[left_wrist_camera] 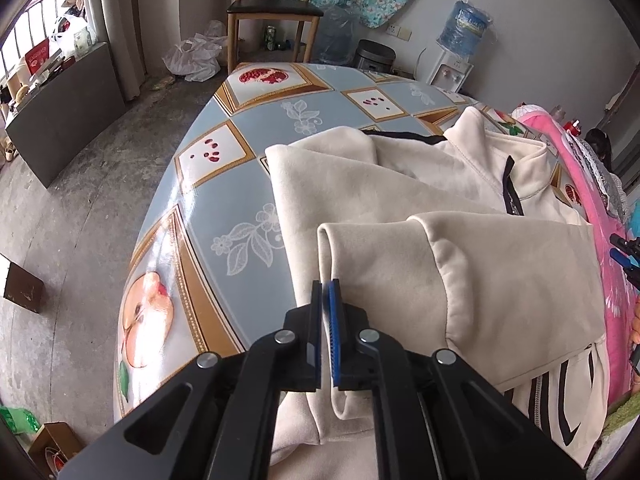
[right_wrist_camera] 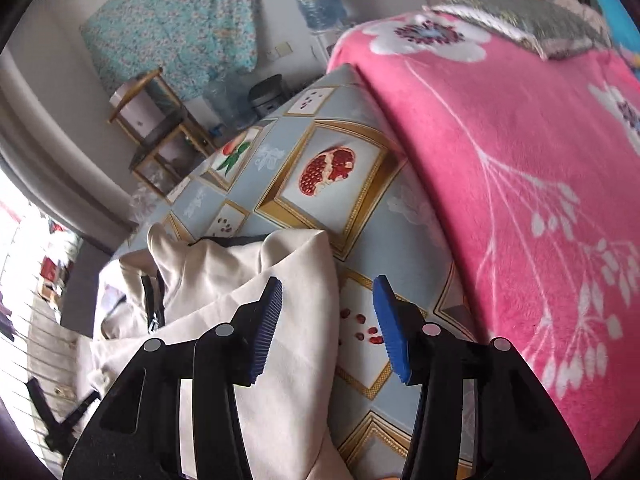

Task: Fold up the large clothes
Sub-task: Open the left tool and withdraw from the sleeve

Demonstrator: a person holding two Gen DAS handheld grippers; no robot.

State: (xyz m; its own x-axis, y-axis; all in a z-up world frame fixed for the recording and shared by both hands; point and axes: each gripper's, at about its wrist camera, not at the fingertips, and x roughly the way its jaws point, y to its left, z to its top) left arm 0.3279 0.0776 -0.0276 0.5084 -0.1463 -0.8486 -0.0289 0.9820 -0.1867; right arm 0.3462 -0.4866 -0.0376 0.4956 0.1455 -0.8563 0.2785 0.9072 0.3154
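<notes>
A cream jacket (left_wrist_camera: pixel 400 184) with a black zip (left_wrist_camera: pixel 514 192) lies partly folded on the patterned tablecloth (left_wrist_camera: pixel 224 200). A sleeve or side panel is laid over its front, with a folded edge running toward me. My left gripper (left_wrist_camera: pixel 326 286) is shut on that folded edge, the cloth pinched between the blue pads. In the right wrist view my right gripper (right_wrist_camera: pixel 328 292) stands open above the table (right_wrist_camera: pixel 360 360). Nothing is between its fingers, and its left finger (right_wrist_camera: pixel 268 312) hangs over the jacket's (right_wrist_camera: pixel 248 264) right edge.
A pink flowered blanket (right_wrist_camera: pixel 500 160) covers the table's right side, right beside the jacket. Beyond the far edge stand a wooden chair (left_wrist_camera: pixel 272 8), a water dispenser (left_wrist_camera: pixel 460 28) and plastic bags on the floor. A person (left_wrist_camera: pixel 600 148) sits at the far right.
</notes>
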